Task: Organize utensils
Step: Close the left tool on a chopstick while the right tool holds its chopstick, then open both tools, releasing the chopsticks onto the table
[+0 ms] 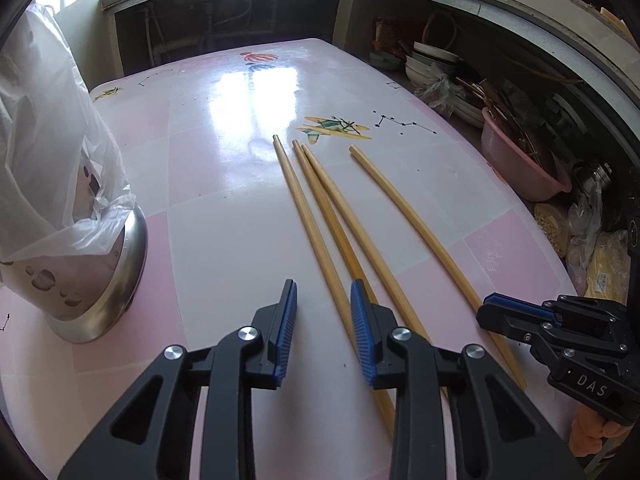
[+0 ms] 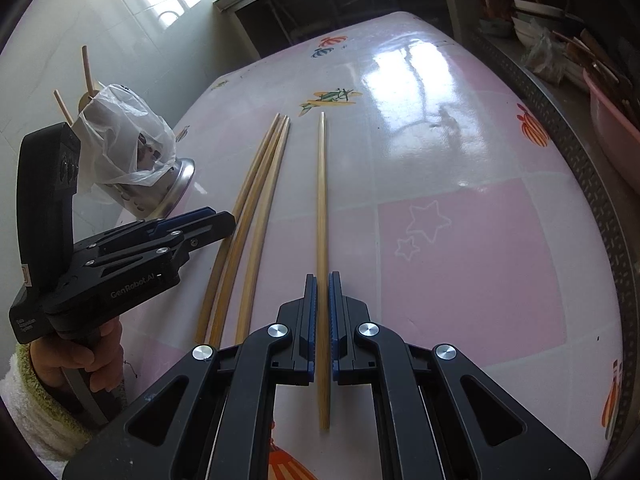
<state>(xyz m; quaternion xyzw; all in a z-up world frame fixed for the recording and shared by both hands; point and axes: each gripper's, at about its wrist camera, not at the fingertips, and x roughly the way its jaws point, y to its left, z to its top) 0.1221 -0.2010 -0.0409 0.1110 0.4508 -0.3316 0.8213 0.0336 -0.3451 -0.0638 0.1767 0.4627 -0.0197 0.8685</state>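
Observation:
Three wooden chopsticks (image 1: 320,216) lie close together on the pink table (image 1: 224,200), and a fourth chopstick (image 1: 416,220) lies apart to their right. My left gripper (image 1: 323,284) is open around the leftmost chopstick, which runs just beside the right pad (image 1: 362,320) without being squeezed. My right gripper (image 2: 322,278) is shut on the lone chopstick (image 2: 321,200), which still lies along the table. In the right wrist view the left gripper (image 2: 218,220) hovers over the three chopsticks (image 2: 256,208). A perforated metal holder (image 1: 92,280) under a plastic bag stands at the left.
Two chopsticks (image 2: 86,68) stand upright in the holder (image 2: 160,192). A hand in a fuzzy sleeve (image 2: 80,360) grips the left tool. Right of the table, a shelf holds a pink basin (image 1: 520,168), stacked bowls (image 1: 428,60) and food bags (image 1: 600,264).

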